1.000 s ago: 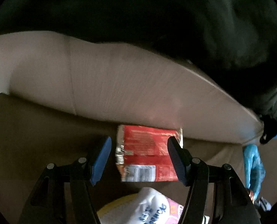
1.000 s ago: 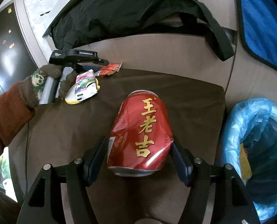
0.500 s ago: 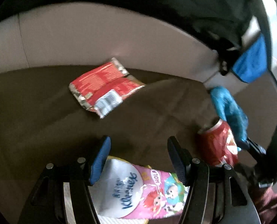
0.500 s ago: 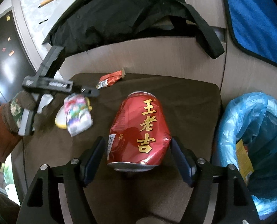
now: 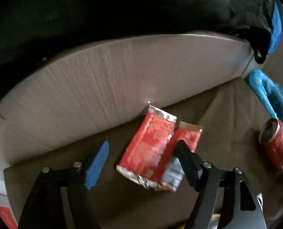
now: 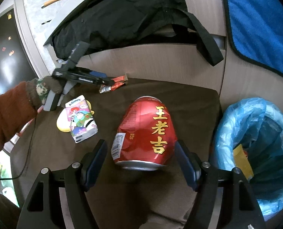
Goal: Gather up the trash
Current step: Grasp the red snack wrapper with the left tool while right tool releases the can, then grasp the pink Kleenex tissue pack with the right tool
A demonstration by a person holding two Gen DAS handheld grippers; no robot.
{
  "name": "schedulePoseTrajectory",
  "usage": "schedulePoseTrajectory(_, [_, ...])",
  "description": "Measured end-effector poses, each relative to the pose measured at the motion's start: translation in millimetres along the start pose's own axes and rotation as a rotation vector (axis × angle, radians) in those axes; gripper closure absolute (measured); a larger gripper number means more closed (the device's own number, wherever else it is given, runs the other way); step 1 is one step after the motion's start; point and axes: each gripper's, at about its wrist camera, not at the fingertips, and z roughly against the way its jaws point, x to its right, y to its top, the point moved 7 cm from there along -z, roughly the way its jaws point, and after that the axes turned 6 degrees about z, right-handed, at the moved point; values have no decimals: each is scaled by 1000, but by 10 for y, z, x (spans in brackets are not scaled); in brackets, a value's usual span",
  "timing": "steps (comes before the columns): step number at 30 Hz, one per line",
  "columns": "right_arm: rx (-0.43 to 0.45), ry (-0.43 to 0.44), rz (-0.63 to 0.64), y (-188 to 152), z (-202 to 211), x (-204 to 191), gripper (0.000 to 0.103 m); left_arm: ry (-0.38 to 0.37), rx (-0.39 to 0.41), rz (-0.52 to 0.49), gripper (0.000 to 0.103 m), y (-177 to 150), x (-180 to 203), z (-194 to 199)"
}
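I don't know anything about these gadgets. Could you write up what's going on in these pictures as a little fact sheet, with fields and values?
surface: brown cushion
left gripper: open, fingers either side of the red wrapper
right gripper: open, fingers either side of the red can, gaps showing
can: dented, lying on its side
bin: blue-lined trash bin right of the can, yellow scrap inside
other litter: tissue pack on a yellow item, left of the can
behind: black bag, blue cloth
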Motion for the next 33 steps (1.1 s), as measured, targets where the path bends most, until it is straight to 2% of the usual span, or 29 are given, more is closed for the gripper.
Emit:
schedulePoseTrajectory(4, [-6, -3, 4, 15, -26, 16, 33, -52, -18, 55, 28, 14, -36, -44])
schedulePoseTrajectory(8, [-10, -4, 14, 18, -69, -14, 33, 6, -48, 89, 30, -65, 3, -16])
schedulePoseTrajectory(9, [-12, -4, 17, 13, -76, -24, 33, 21, -50, 92, 39, -93, 43, 11])
schedulePoseTrajectory(14, [-8, -8, 31, 4, -51, -84, 33, 81, -37, 169, 59, -180, 104, 149])
schedulePoseTrajectory(16, [1, -13, 38, 16, 2, -107, 33, 96, 2, 188, 76, -209, 130, 290])
schedulePoseTrajectory(17, [8, -15, 41, 30, 27, -123, 33, 104, 29, 196, 91, -218, 125, 395])
schedulePoseTrajectory(18, [16, -17, 44, 45, 66, -135, 33, 99, 49, 215, 94, -238, 117, 497])
schedulePoseTrajectory(22, [47, -15, 63, 120, 193, -215, 29, 80, 119, 262, 97, -339, 76, 827])
schedulePoseTrajectory(27, [54, 26, 90, 222, 232, -426, 29, 66, 187, 324, 97, -528, -26, 1212])
schedulePoseTrajectory(33, [-41, 133, 253, 367, -16, -941, 28, 40, 308, 447, 97, -915, -111, 1816])
